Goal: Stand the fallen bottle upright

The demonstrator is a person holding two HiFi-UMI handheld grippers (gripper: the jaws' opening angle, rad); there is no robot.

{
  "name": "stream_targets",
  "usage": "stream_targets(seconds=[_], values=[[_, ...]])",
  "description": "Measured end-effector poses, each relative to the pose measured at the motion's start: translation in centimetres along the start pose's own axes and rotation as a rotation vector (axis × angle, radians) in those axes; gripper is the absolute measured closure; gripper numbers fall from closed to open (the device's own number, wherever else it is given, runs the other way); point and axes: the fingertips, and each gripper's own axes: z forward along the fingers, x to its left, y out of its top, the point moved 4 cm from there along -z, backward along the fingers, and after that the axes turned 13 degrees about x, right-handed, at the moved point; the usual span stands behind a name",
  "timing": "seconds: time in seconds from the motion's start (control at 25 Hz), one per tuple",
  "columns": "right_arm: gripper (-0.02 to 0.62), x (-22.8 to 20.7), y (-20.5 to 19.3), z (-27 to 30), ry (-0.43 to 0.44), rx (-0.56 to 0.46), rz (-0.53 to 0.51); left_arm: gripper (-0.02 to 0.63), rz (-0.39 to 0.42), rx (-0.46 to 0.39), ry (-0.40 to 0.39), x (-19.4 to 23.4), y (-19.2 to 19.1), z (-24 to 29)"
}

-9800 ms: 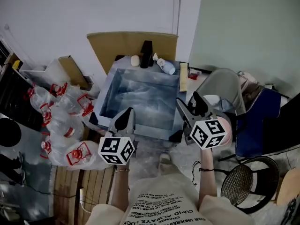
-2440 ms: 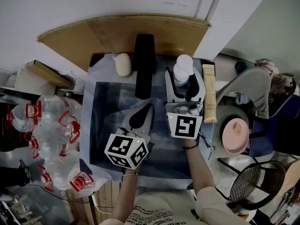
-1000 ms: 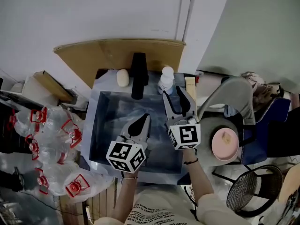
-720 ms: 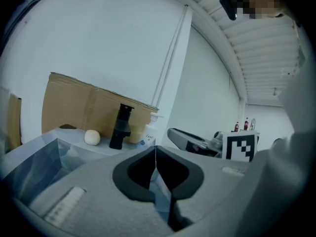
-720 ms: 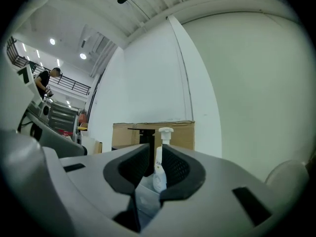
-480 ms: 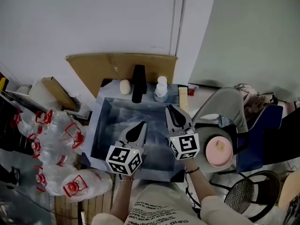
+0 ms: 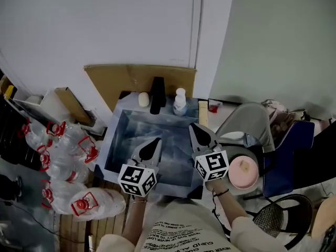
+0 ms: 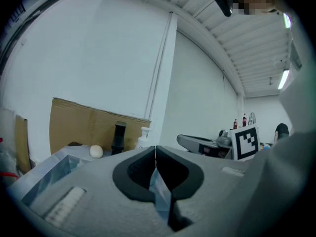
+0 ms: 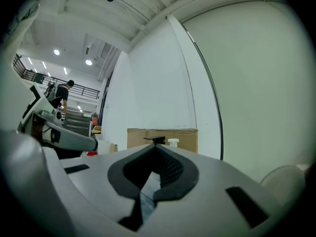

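Observation:
A white bottle (image 7: 179,101) with a white cap stands upright on the back ledge of the blue-grey tub (image 7: 118,135), beside a tall black object (image 7: 156,94) and a pale oval lump (image 7: 143,99). Nothing touches the bottle. My right gripper (image 7: 195,126) hovers over the tub's right side, well short of the bottle, with its jaws shut and nothing between them. My left gripper (image 7: 156,140) hangs over the tub's middle, also shut and empty. In the left gripper view the bottle (image 8: 143,137) shows beyond the closed gripper (image 8: 156,148). Only the bottle's cap (image 9: 172,142) peeks over the right gripper (image 9: 157,146).
A cardboard sheet (image 7: 139,77) leans on the wall behind the tub. Several clear jugs with red caps (image 7: 68,151) are piled at the left. A grey chair back (image 7: 247,119), a pink dish (image 7: 242,171) and a round mesh seat (image 7: 273,214) crowd the right.
The bottle, earlier lying on the ledge, now stands upright. The right gripper has closed its empty jaws, and both grippers have drawn back from the ledge toward the person.

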Motion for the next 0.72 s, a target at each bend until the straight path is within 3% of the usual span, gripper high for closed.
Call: stream_targets(seconds=[0.72], values=[[0.591, -1.3, 1.8, -5.8, 0.064, -0.009, 0.054, 0.581, 0.031, -0.092, 0.112, -0.9, 1.6, -5.2]])
